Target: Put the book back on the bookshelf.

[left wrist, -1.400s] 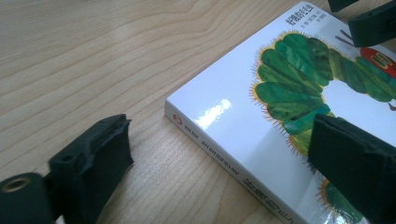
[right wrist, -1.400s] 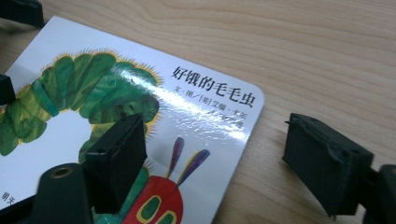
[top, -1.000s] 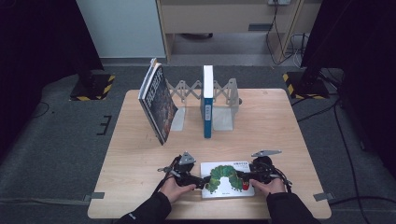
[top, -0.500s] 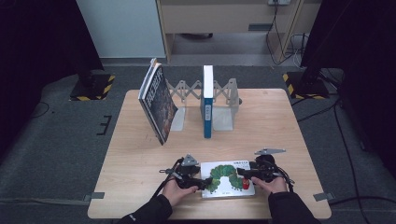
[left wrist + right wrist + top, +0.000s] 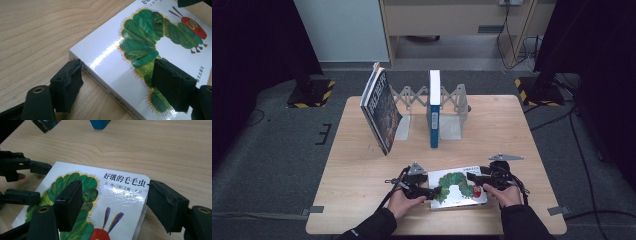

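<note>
While the caterpillar picture book (image 5: 458, 187) lies flat at the near edge of the table (image 5: 362, 165), well in front of the folding book rack (image 5: 452, 100), both grippers straddle its short edges. The left gripper (image 5: 432, 191) sits at the spine edge; its jaws have just been closing and then eased slightly apart, with one jaw over the cover and the other by the table beside the spine (image 5: 105, 85), and no pad is seen pressing. The right gripper (image 5: 476, 181) straddles the opposite, title-side corner, one jaw over the cover and one just outside the edge; its jaws stand apart and no firm pinch can be confirmed. Risk, as a judgement: the cover is glossy and the book thick, so a lift with uneven closure could let one edge slip and drop the book. A lower jaw jammed against the table rather than sliding under would push the book toward the rack, where a blue book (image 5: 434, 107) stands upright and a dark book (image 5: 381, 111) leans.
</note>
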The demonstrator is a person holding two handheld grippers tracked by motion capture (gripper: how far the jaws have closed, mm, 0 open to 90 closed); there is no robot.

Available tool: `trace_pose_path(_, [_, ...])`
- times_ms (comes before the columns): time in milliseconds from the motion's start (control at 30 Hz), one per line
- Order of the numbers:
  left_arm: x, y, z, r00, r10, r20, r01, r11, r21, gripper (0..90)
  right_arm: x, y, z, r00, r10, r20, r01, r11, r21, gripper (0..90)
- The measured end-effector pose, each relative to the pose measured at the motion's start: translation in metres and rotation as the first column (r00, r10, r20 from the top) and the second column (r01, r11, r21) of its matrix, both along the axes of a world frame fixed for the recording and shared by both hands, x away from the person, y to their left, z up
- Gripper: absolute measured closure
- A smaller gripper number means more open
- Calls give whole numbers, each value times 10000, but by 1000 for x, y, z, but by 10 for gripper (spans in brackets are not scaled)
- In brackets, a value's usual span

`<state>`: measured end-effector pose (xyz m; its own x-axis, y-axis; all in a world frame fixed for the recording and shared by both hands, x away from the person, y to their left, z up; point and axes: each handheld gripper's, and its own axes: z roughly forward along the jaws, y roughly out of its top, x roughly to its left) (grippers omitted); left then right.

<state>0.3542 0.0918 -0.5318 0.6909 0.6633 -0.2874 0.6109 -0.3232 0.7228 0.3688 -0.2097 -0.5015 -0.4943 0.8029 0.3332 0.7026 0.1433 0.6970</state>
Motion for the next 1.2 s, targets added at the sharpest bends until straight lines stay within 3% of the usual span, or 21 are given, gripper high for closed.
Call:
trace_pose_path(133, [-1,-1,-2,9998,-125,123,126,9999,-96,184,-2,-1,4,9998,-93,190,86,9994,326,290])
trace_pose_path(467, [-3,-2,-4,9983,-417,414,420,9991,-59,111,-12,-4,3,10000,21,-83,-17,9990,455,265])
trace_pose_path(600, [-2,-2,-4,9981,-507,354,512,9986,-125,96,-15,-7,5,9999,-10,-124,20,9966,824,276])
trace_pose_path(733, [-2,-2,-4,9980,-518,366,523,9986,-123,91,-16,-7,5,9998,60,-170,-48,9973,727,271])
trace_pose_path(1033, [-3,-3,-4,9980,-497,398,499,9988,-23,76,-15,-8,3,9968,114,-793,-55,9972,743,296])
trace_pose_path(1133, [-3,-3,-5,9982,-427,411,428,9991,-13,71,-15,-6,0,9937,289,-1086,-237,9985,497,277])
trace_pose_path(1200, [-2,-2,-5,9984,-411,380,413,9991,-28,63,-15,-4,0,9939,377,-1032,-333,9985,440,265])
